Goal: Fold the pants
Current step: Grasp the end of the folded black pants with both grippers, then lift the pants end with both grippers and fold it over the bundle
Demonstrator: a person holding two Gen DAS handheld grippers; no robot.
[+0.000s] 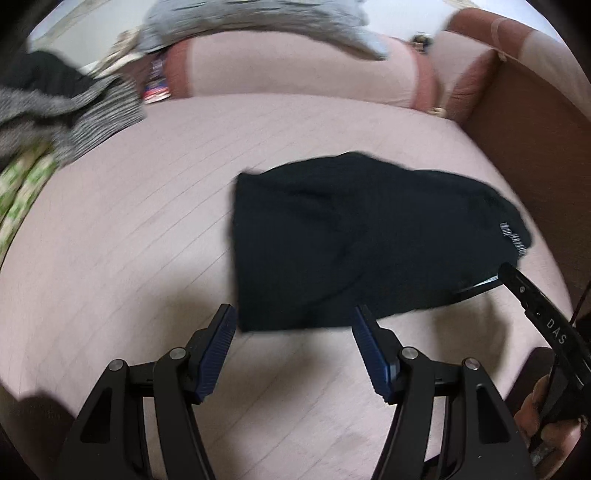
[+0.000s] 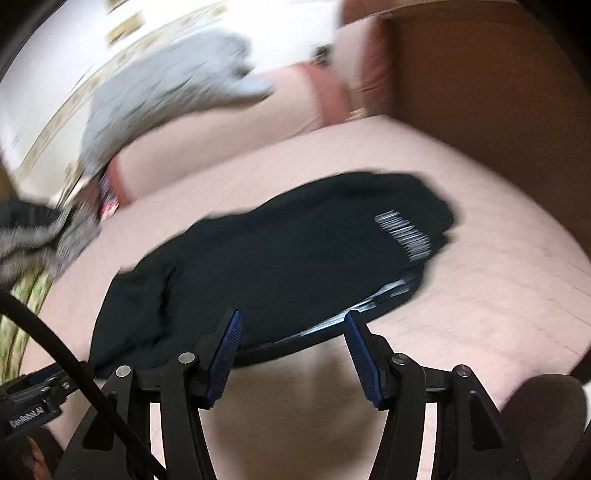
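Note:
Black pants lie folded into a compact bundle on the pink bed cover; white lettering shows near their right edge. My left gripper stands open just short of the bundle's near edge, nothing between its blue pads. In the right wrist view the same pants lie blurred ahead, lettering on top. My right gripper is open above the near hem, its pads apart from the cloth. The right tool's black body enters the left wrist view at the right edge, with a hand holding it.
A grey garment lies over the pink pillows at the back. A striped grey and black cloth pile sits at the far left. A brown wooden bed side borders the right. A black cable crosses the lower left.

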